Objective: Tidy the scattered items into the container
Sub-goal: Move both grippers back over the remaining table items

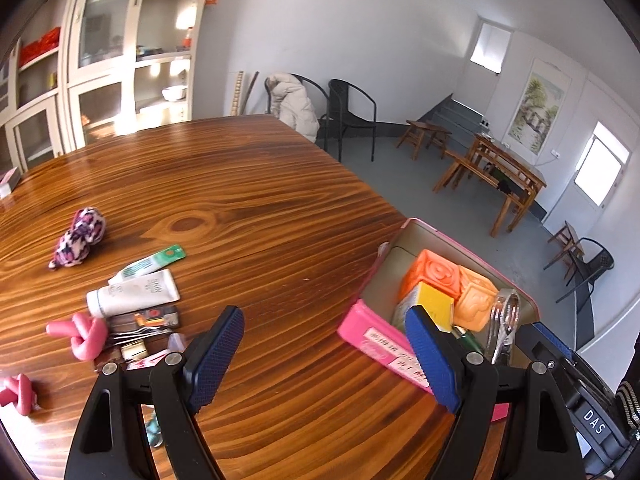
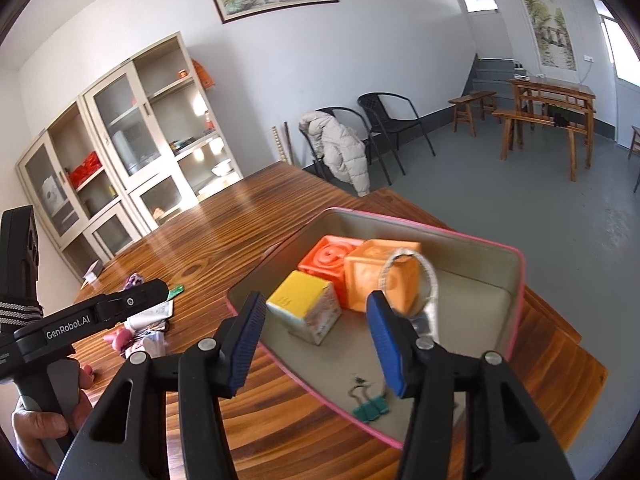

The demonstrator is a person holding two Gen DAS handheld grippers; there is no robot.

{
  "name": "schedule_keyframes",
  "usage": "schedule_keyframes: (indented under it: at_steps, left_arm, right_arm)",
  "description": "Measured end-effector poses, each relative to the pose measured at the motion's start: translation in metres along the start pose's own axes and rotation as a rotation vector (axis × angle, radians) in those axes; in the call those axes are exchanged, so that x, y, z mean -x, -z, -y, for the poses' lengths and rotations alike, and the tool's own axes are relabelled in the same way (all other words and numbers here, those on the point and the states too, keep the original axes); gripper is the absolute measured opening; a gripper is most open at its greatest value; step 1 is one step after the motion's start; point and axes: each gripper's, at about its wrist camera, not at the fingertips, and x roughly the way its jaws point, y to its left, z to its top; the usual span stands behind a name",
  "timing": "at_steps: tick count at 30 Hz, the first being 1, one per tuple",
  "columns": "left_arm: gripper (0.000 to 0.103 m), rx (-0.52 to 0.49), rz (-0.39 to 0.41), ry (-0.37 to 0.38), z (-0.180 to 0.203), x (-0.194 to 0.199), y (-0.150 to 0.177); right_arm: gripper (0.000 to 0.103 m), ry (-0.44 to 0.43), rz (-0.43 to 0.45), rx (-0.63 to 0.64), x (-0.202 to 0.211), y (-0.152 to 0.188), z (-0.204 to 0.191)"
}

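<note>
The pink tin (image 2: 440, 231) stands near the table's right edge and holds two orange blocks (image 2: 374, 280), a yellow-topped block (image 2: 300, 294) and a green binder clip (image 2: 370, 406). My right gripper (image 2: 316, 340) hangs open above the tin's near side with nothing between its pads. A blurred silver tool with a ring end (image 2: 424, 292) stands just outside its right finger. My left gripper (image 1: 324, 344) is open over bare table, left of the tin (image 1: 370, 338). Further left lie a white tube (image 1: 136, 290), a green toothpaste tube (image 1: 154, 262), a pink knotted piece (image 1: 86, 336) and a plush toy (image 1: 80, 236).
Several small packets (image 1: 148, 318) lie among the scattered items, and a second pink knot (image 1: 18, 394) sits at the far left. The wooden table (image 1: 260, 200) ends just beyond the tin. Chairs (image 2: 392, 120) and benches stand on the grey floor behind.
</note>
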Motion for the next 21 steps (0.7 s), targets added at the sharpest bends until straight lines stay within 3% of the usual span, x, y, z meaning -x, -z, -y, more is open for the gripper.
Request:
schedule_keyframes:
  at_steps: [12,21]
  left_arm:
    - [0.085,0.128,0.022,-0.115,-0.080,0.036,0.025]
    - [0.085,0.231,0.063,-0.299,-0.155,0.074,0.057]
  right_arm:
    - [0.072,-0.146,-0.066,0.112,-0.022,0.016,-0.076]
    - [0.078,-0.241,-0.169,0.201,-0.051,0.032,-0.130]
